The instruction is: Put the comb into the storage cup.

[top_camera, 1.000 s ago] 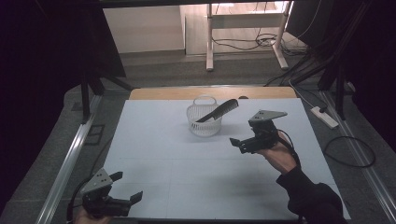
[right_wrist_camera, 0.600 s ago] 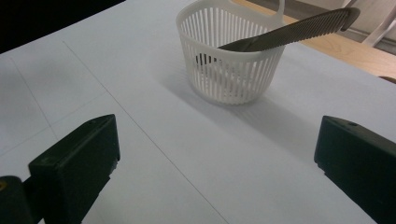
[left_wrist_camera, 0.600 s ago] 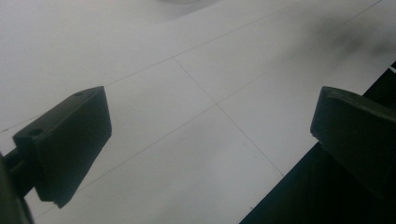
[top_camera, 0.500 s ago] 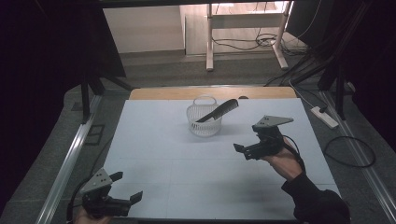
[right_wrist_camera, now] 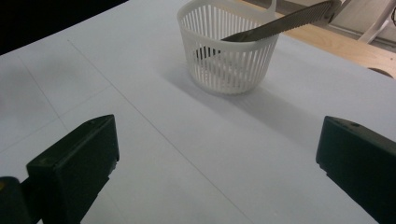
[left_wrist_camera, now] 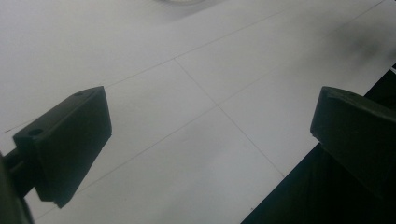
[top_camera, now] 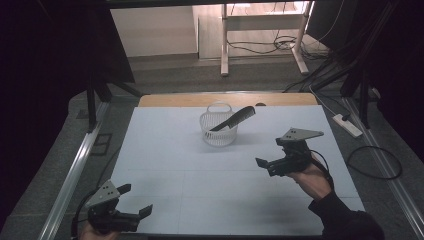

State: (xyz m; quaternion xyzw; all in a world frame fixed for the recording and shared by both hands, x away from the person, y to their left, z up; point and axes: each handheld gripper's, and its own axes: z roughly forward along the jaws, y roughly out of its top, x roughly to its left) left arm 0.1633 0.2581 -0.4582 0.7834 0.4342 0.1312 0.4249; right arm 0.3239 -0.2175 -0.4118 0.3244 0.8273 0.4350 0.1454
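A small white slotted basket point(top_camera: 218, 131) point(right_wrist_camera: 229, 65) stands on the white table sheet point(top_camera: 200, 170) toward the back middle. A black comb point(top_camera: 234, 119) point(right_wrist_camera: 280, 23) lies tilted in it, one end inside, the other sticking out over the rim to the right. My right gripper point(top_camera: 264, 167) point(right_wrist_camera: 217, 154) is open and holds nothing, to the right of and nearer than the basket, jaws facing it. My left gripper point(top_camera: 135, 200) point(left_wrist_camera: 210, 135) is open over the sheet's front left corner, also holding nothing.
A bare wooden strip point(top_camera: 175, 100) runs along the table's far edge. Metal rails point(top_camera: 75, 170) flank both sides. A power strip point(top_camera: 347, 125) and cables point(top_camera: 372, 160) lie on the floor at right. In the left gripper view the sheet's front edge point(left_wrist_camera: 299, 163) drops into darkness.
My right gripper has drawn back from the basket, toward the front and slightly right. The left gripper has stayed almost still. The comb rests unchanged in the basket.
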